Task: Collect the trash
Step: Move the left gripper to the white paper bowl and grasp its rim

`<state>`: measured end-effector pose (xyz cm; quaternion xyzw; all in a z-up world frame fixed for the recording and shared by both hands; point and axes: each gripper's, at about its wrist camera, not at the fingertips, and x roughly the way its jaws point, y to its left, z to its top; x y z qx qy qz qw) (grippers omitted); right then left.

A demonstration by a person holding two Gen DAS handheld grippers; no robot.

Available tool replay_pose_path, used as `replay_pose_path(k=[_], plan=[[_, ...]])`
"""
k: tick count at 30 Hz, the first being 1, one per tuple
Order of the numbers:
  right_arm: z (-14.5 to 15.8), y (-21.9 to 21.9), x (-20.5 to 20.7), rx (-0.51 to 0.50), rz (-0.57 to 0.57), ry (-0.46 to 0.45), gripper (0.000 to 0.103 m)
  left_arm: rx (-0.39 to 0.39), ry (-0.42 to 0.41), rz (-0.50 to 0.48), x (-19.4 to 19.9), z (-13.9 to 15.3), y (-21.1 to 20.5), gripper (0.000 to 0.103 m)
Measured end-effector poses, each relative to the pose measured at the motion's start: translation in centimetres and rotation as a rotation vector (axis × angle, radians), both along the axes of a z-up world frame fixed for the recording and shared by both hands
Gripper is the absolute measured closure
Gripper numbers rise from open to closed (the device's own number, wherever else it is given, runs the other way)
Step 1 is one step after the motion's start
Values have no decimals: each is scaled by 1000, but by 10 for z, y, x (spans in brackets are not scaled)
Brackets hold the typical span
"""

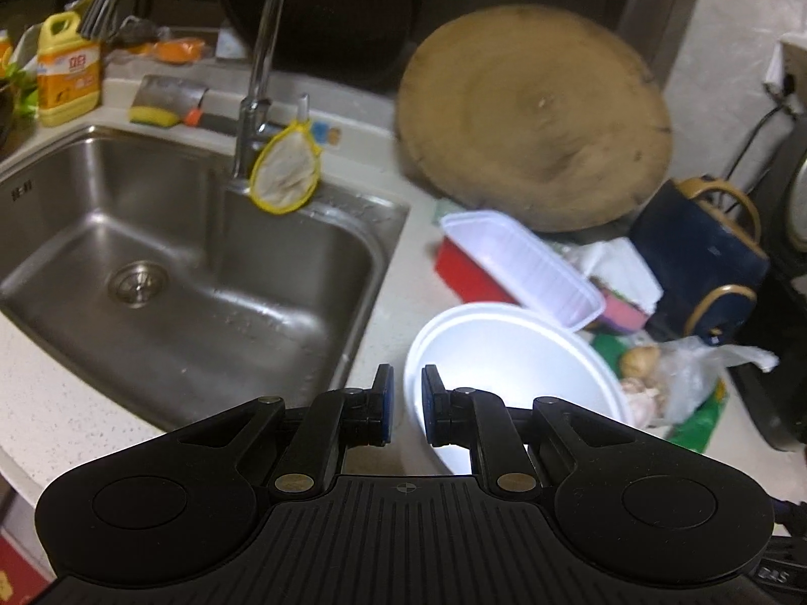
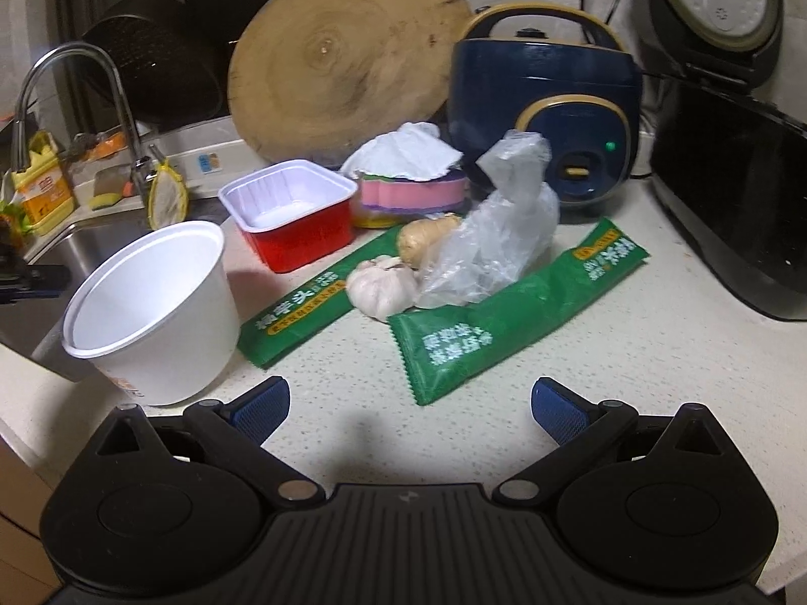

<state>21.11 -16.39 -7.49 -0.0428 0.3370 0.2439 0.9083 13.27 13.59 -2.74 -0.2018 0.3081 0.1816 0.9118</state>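
My left gripper [image 1: 406, 398] is shut on the rim of a white foam bowl [image 1: 504, 353], one pad outside and one inside. In the right wrist view the bowl [image 2: 151, 302] stands tilted at the sink's edge. My right gripper [image 2: 411, 403] is open above the counter, with nothing between its fingers. Just ahead of it lie a green wrapper [image 2: 504, 322] and a second green wrapper [image 2: 312, 302]. Behind them are a crumpled clear plastic bag [image 2: 494, 252], an empty red tray [image 2: 297, 222] with a white lining, and crumpled white paper [image 2: 403, 151] on stacked sponges [image 2: 408, 196].
A garlic bulb [image 2: 381, 285] and ginger [image 2: 423, 237] rest against the bag. A round wooden board [image 2: 343, 60] leans at the back beside a blue rice cooker [image 2: 544, 101]. A black appliance [image 2: 731, 191] fills the right. The steel sink [image 1: 151, 252] and tap [image 1: 262, 50] lie left.
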Motion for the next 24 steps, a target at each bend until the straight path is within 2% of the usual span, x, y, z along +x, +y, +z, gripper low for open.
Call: replay_pose_path(k=[7,10,15,18,22,24], plan=[[-3,6,2,-51,24,-44,1,-52,29,0,14,-22,-1,89],[-1,5,8,-76,16,-77,1,-59,40,-51,16,-27,-11,85],[0,5,30,-66,3,-104,1,-94,47,-154,6,-27,-35,87],[-4,6,48,-31,8,-86,1,-114,58,-161,0,-29,-43,87],[-15,3,80,56,12,-7,1,-107,68,-108,-7,-29,-40,87],[-22,4,93,63,15,14,1,-112,71,-84,-9,-29,-37,87]])
